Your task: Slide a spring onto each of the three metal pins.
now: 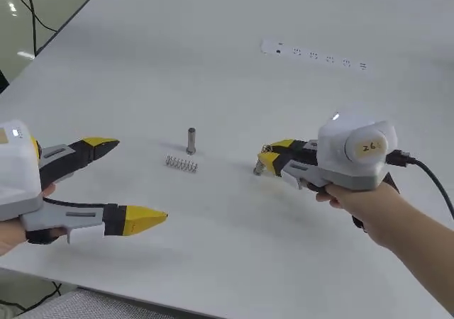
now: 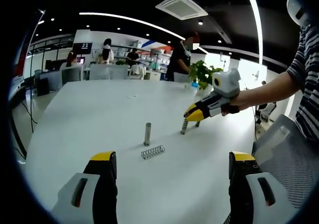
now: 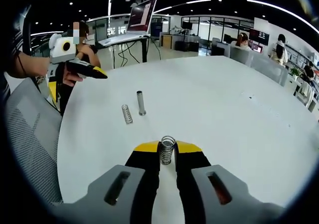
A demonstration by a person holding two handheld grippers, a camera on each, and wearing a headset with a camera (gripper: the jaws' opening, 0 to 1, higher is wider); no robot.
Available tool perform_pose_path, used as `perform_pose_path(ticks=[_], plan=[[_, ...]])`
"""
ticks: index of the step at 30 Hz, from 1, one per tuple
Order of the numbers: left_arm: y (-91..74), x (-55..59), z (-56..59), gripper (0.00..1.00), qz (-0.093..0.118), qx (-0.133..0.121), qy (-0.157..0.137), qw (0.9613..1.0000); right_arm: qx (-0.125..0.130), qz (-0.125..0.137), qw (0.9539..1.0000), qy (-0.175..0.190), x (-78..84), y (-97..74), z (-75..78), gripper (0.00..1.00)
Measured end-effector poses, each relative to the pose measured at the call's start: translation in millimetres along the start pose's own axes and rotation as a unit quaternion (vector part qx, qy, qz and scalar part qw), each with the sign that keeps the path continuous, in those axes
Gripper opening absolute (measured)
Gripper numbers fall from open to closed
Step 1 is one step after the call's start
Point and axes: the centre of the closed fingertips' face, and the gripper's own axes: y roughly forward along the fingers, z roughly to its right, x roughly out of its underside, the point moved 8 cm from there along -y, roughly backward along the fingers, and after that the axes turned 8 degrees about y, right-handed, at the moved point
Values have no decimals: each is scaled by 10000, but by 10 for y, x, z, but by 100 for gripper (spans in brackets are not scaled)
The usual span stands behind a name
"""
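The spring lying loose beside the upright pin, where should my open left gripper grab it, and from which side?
Probably grip the spring across its coils near one end, coming down from above with the left gripper. It lies flat on the table, and the other end must stay free to slip over the pin.

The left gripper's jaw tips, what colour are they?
Yellow on the left gripper, over black; clearest in the head view.

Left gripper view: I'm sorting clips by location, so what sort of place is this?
Likely an open-plan office or lab: a big white table, people beyond it, a ceiling vent overhead.
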Motion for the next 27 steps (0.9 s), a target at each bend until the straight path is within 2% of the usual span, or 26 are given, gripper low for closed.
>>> perform_pose_path(ticks=[5, 6, 7, 13, 17, 23, 27], plan=[[-14, -3, -11, 93, 29, -27, 12, 10000, 62, -173, 9998, -56, 116, 59, -33, 13], [-16, 1, -12, 93, 19, -28, 14, 10000, 52, -43, 10000, -61, 92, 56, -27, 13], [-19, 6, -14, 93, 4, -25, 21, 10000, 64, -105, 9999, -39, 99, 58, -23, 13], [-16, 26, -16, 93, -32, -9, 22, 10000, 59, -100, 9999, -50, 92, 45, -25, 13], [5, 17, -4, 93, -23, 24, 24, 10000, 27, -187, 9998, 116, 89, 37, -24, 13], [17, 11, 13, 93, -24, 70, 31, 10000, 29, -111, 9996, 251, 57, 27, -17, 18], [3, 16, 6, 93, -26, 57, 25, 10000, 35, -115, 9997, 201, 28, 16, -23, 19]])
